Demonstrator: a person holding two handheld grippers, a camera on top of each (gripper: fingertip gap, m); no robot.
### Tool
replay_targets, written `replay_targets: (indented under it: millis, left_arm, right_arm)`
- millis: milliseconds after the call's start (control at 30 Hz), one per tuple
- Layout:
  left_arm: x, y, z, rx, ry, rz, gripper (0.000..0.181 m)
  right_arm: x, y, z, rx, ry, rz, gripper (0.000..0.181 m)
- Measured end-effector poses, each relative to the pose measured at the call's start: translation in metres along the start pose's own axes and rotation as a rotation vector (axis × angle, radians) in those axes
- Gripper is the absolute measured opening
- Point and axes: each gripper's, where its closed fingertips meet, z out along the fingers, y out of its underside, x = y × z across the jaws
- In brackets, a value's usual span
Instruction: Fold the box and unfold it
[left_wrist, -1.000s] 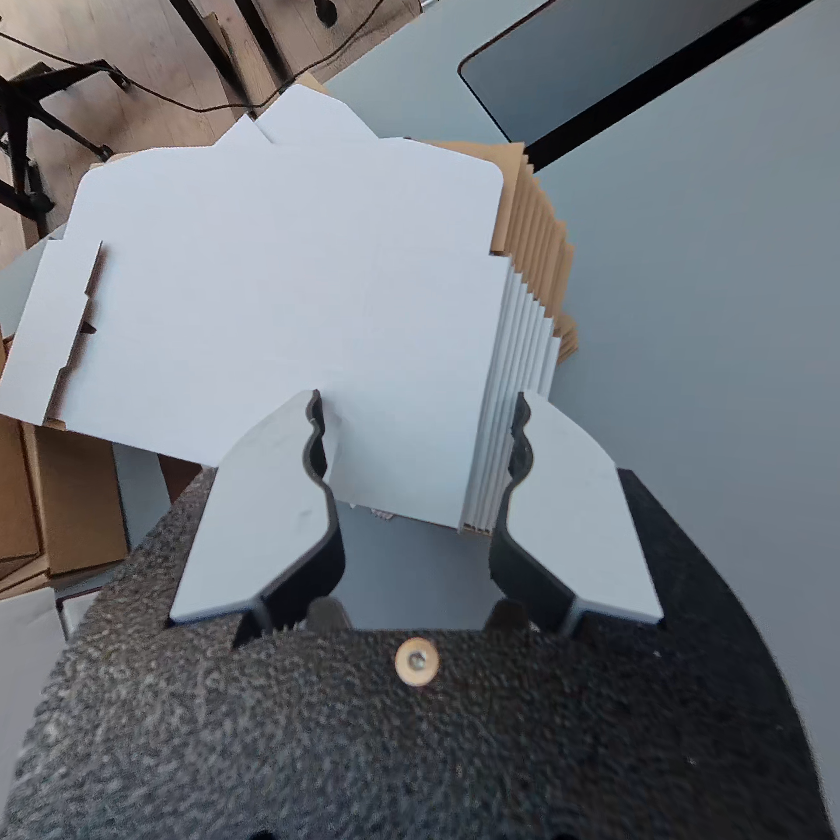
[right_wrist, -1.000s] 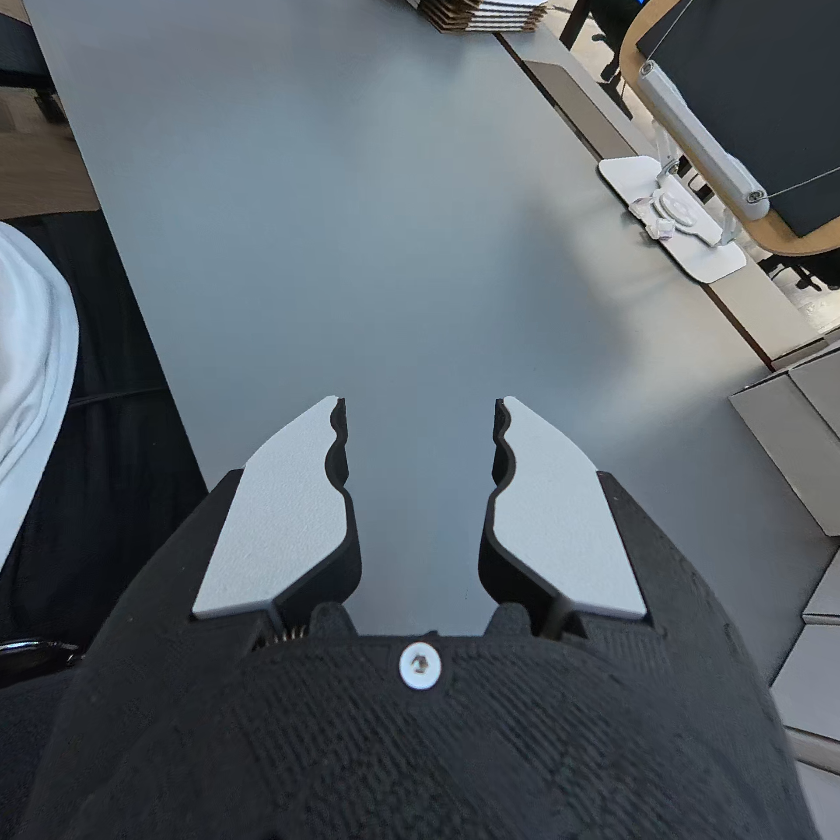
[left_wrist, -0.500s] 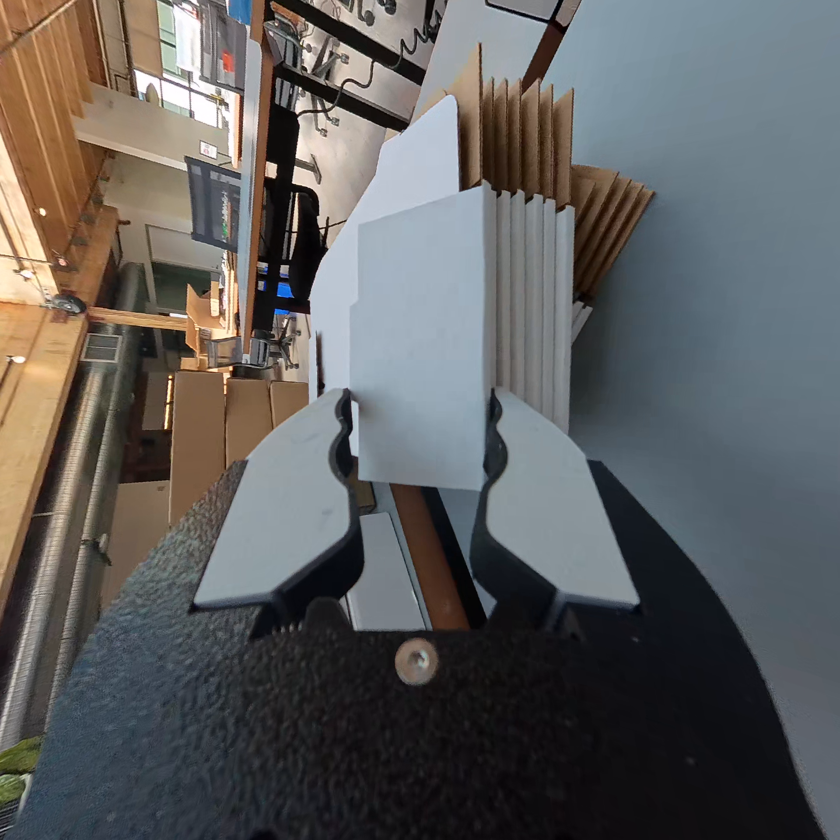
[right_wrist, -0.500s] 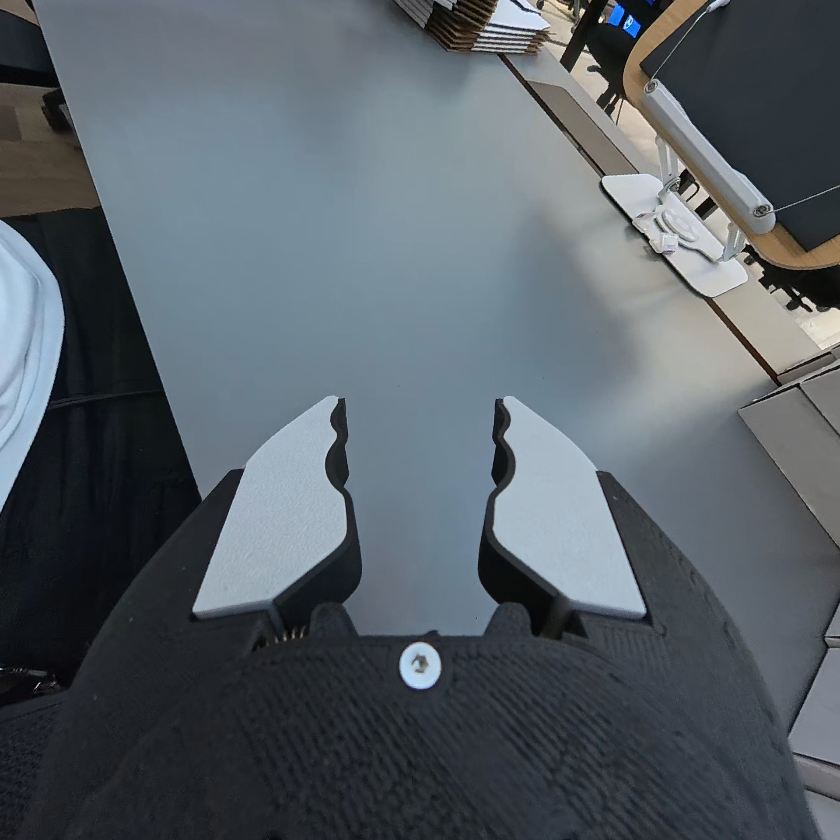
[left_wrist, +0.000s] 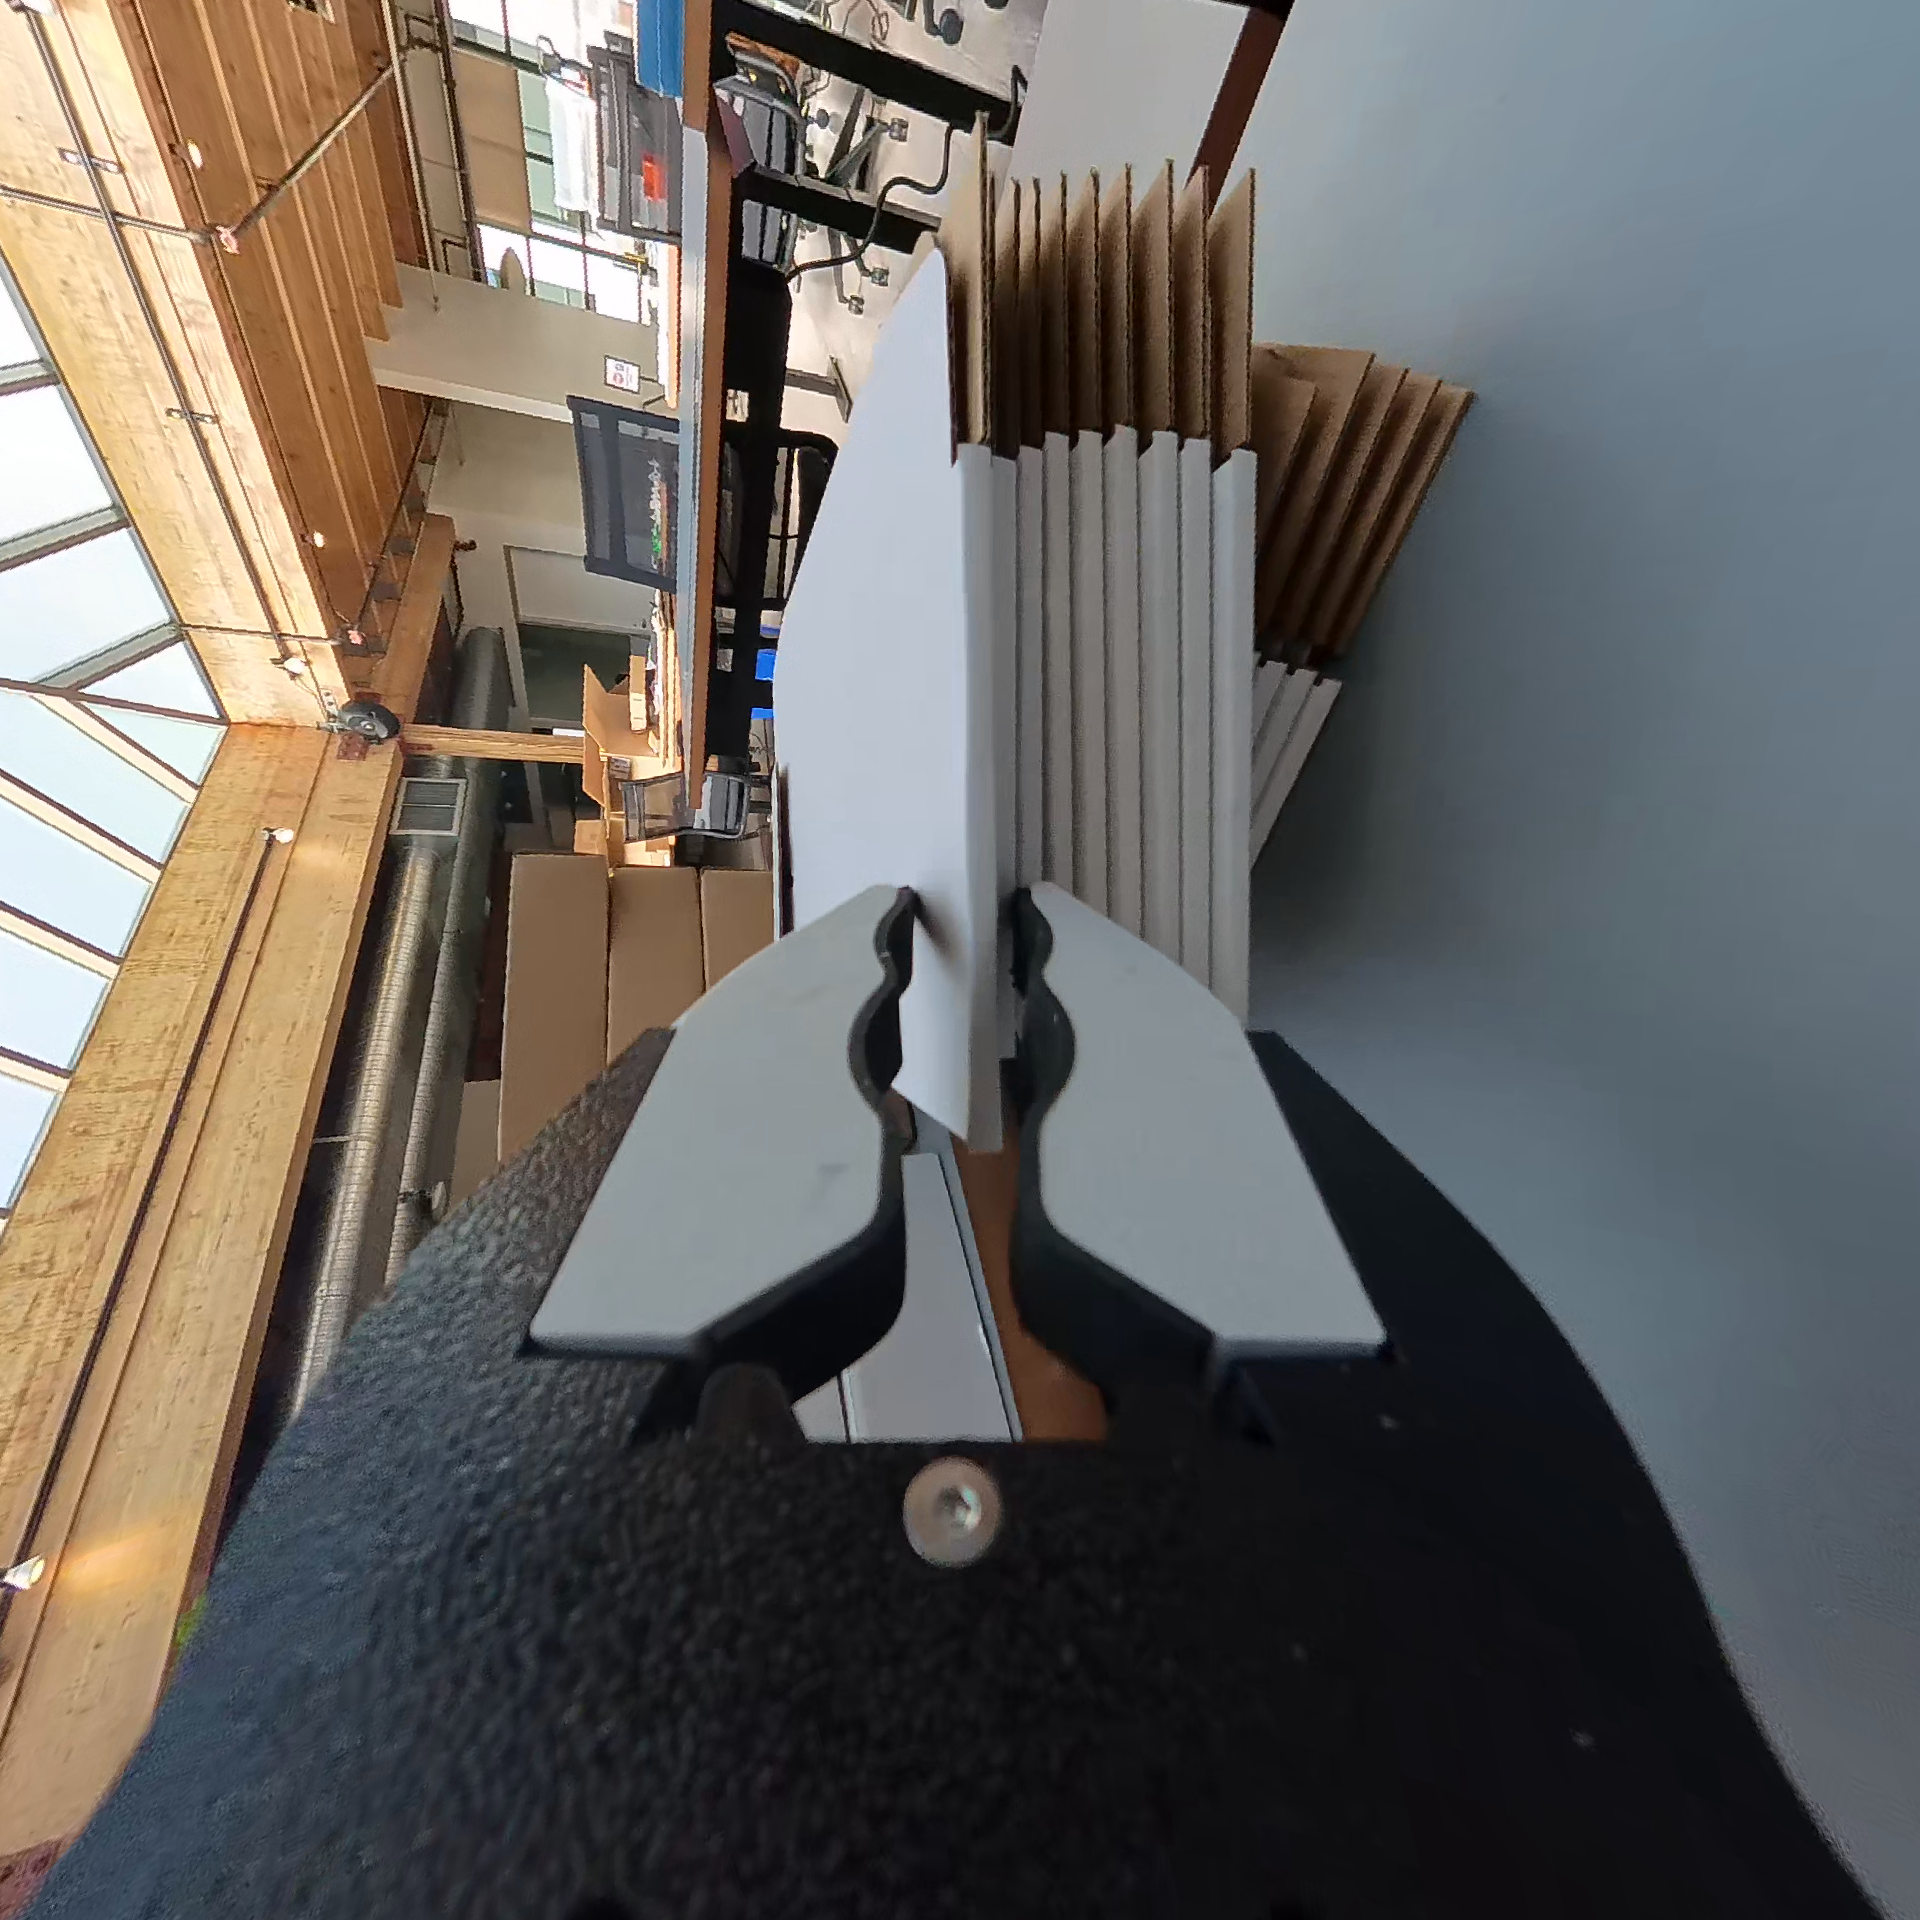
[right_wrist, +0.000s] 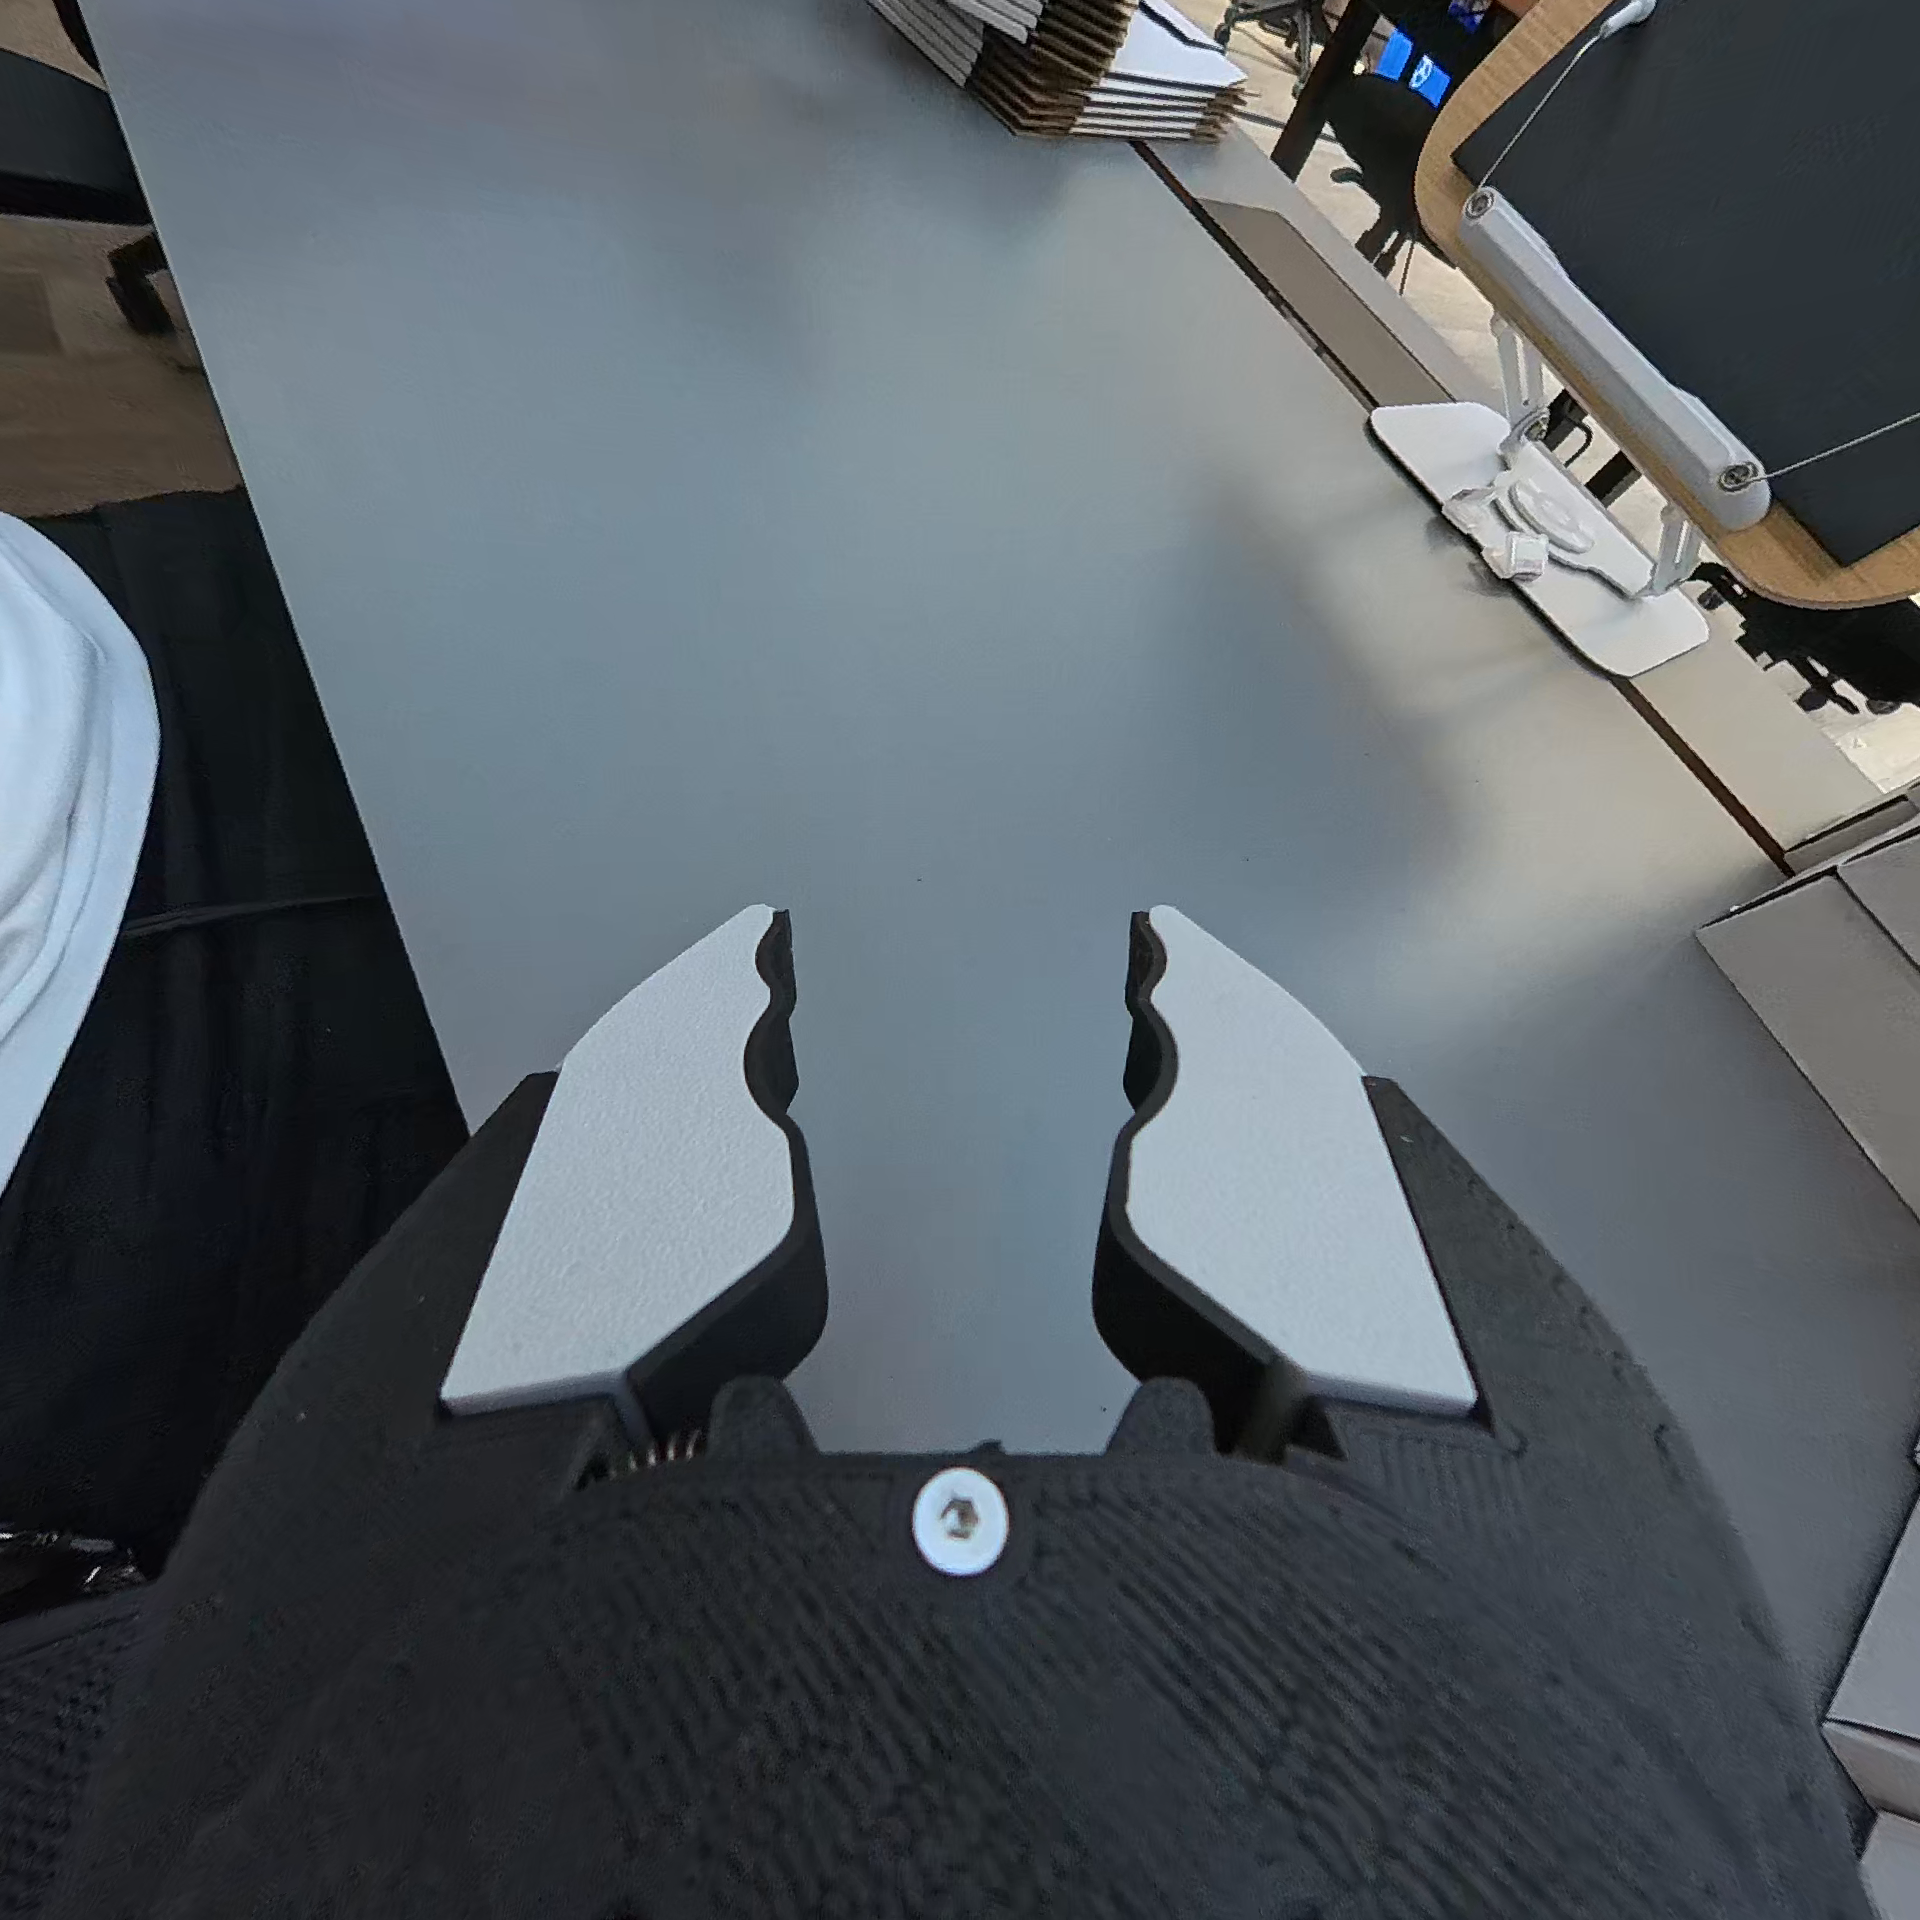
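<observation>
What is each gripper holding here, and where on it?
The left gripper pinches the near edge of the top white cardboard sheet of the stack. The right gripper is open, holding nothing.

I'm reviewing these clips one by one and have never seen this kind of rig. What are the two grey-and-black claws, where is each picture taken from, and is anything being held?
Each claw is a two-finger gripper held in a person's hand, with a wide-angle camera looking forward along its fingers. The left wrist view is rolled sideways: the left gripper has nearly closed on the edge of the top white box blank, which belongs to the stack of flat cardboard blanks on the grey table. The right wrist view shows the right gripper open and holding nothing above bare tabletop, with that stack far off.
</observation>
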Motion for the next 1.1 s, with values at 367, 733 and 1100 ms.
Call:
replay_targets:
  millis: [367, 733, 1100]
  left_arm:
    - [0.004, -0.002, -0.033, 0.019, 0.003, 0.018, 0.008]
    - [-0.035, -0.020, -0.068, 0.094, -0.146, -0.027, 0.005]
    - [-0.062, -0.103, -0.163, 0.327, -0.213, -0.007, 0.005]
  right_arm:
    - [-0.005, 0.000, 0.010, 0.009, -0.028, 0.000, 0.062]
    - [-0.005, -0.003, 0.007, 0.038, -0.001, 0.013, 0.062]
    - [0.013, -0.023, 0.014, 0.094, 0.130, 0.080, 0.052]
